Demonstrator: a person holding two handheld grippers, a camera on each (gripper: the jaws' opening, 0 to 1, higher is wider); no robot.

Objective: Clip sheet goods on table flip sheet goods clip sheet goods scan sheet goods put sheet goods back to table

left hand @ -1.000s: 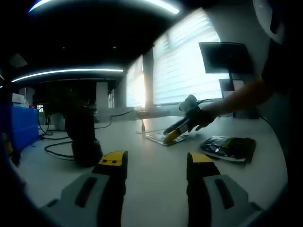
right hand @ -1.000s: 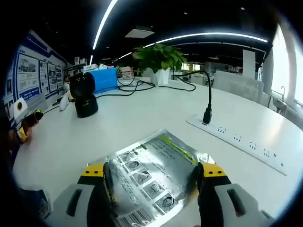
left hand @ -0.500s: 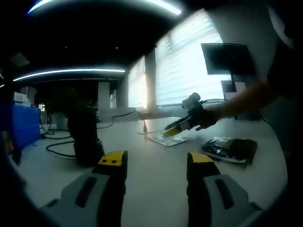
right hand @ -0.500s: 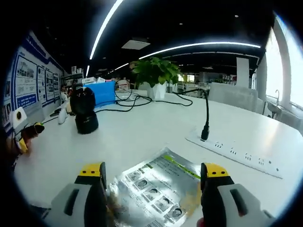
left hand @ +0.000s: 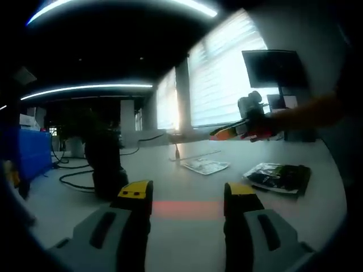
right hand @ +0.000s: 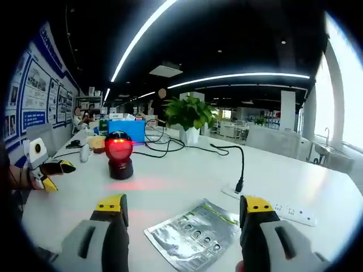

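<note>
two sheet packets lie on the white surface (right hand: 187, 181). the silver printed packet (right hand: 194, 235) lies flat just ahead of the right tool (right hand: 184, 212), between the lines of its jaws but not touched by them; the jaws stand wide apart with nothing held. its print is too small to read. in the left gripper view the same silver packet (left hand: 205, 165) lies mid-surface, and a second, dark packet (left hand: 279, 175) lies well apart from it near the surface's edge, its label unreadable.

left tool (left hand: 182, 195): jaws wide apart, empty, above a red patch of light (left hand: 187, 208) on the surface. the right tool (left hand: 229, 131) also appears here, raised above the silver packet and held by a hand whose arm is blurred and cut off at the frame edge. the left tool (right hand: 54, 173) shows at the left of the right gripper view, partly cut off.

one black scanner (right hand: 119, 154) stands upright on the surface, its face glowing red, with a red glow on the surface before it; in the left gripper view the scanner (left hand: 106, 170) is a dark backlit shape. beyond: one white power strip (right hand: 278, 209) with a black plug and cable (right hand: 241, 170), one potted plant (right hand: 190, 116), one blue box (right hand: 127, 127), loose black cables, and one dark monitor (left hand: 271, 68) against bright window blinds.
</note>
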